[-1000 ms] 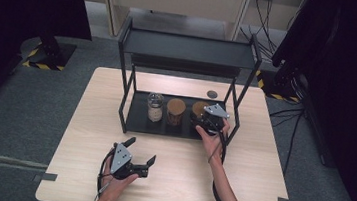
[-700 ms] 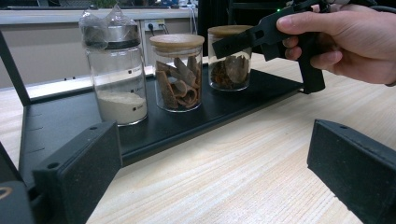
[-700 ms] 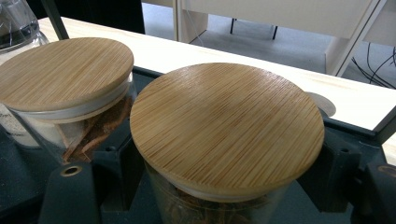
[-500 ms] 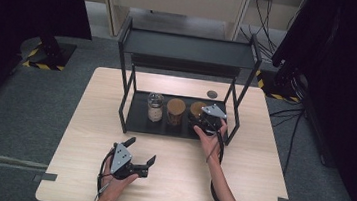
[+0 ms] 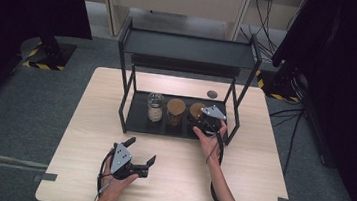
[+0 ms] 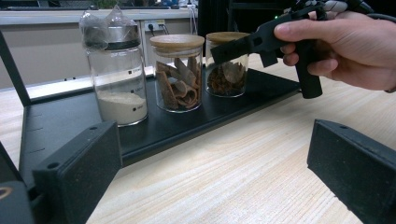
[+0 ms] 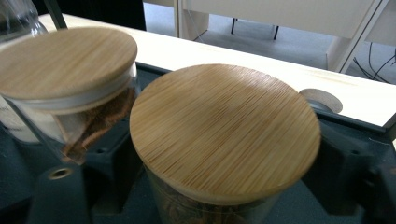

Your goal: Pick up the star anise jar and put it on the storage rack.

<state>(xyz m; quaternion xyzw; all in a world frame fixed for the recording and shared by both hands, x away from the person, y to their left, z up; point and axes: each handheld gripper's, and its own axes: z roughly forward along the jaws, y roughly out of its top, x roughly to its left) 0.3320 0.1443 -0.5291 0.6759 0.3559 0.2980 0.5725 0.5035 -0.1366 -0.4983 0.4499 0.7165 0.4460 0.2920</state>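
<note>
Glass jar (image 5: 197,113) with a round bamboo lid (image 7: 224,129), upright on the rack's black bottom shelf (image 5: 137,117), rightmost of three. Holds brown dried spice. Stands just beside the cinnamon jar (image 5: 176,112).

Small dark markings on glass of left jar (image 6: 119,77), above and beside white powder: too small to read. No other text, labels, brands legible.
</note>
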